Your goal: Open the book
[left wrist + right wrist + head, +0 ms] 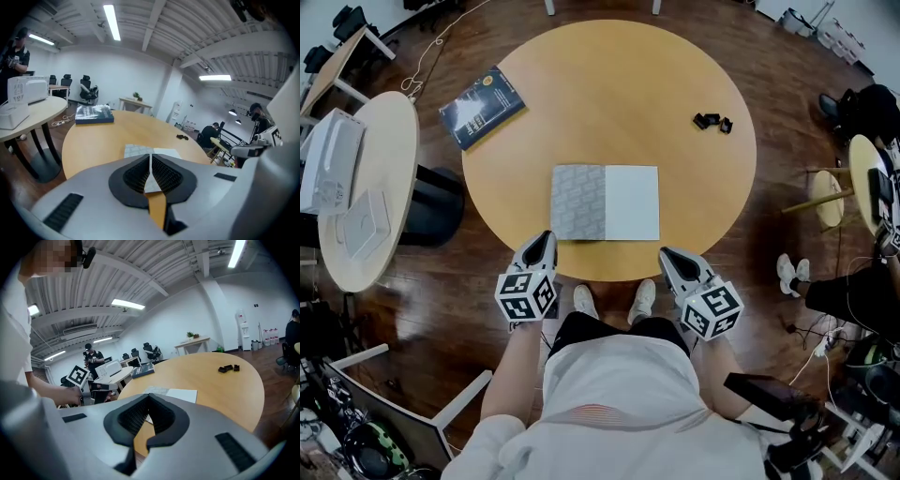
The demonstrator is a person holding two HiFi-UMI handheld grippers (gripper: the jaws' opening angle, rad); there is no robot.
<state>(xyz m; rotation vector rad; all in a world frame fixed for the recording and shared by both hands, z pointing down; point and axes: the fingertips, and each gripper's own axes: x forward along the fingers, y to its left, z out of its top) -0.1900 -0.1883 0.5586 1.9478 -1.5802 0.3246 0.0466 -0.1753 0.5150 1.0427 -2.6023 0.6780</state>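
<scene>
Since the book (605, 202) already lies open and flat on the round table (694, 75), task looks done imo, so both claws idle just short of the book, off the table rim. Left gripper (542, 242) jaws are together w/ only a hairline slit, nothing in them; right gripper (671, 257) jaws are closed, empty too. Can't tell how many pages are turned (patterned leaf left, blank white right), and the small black bits (712, 122) beyond the book, to its right, are too small to ID.
</scene>
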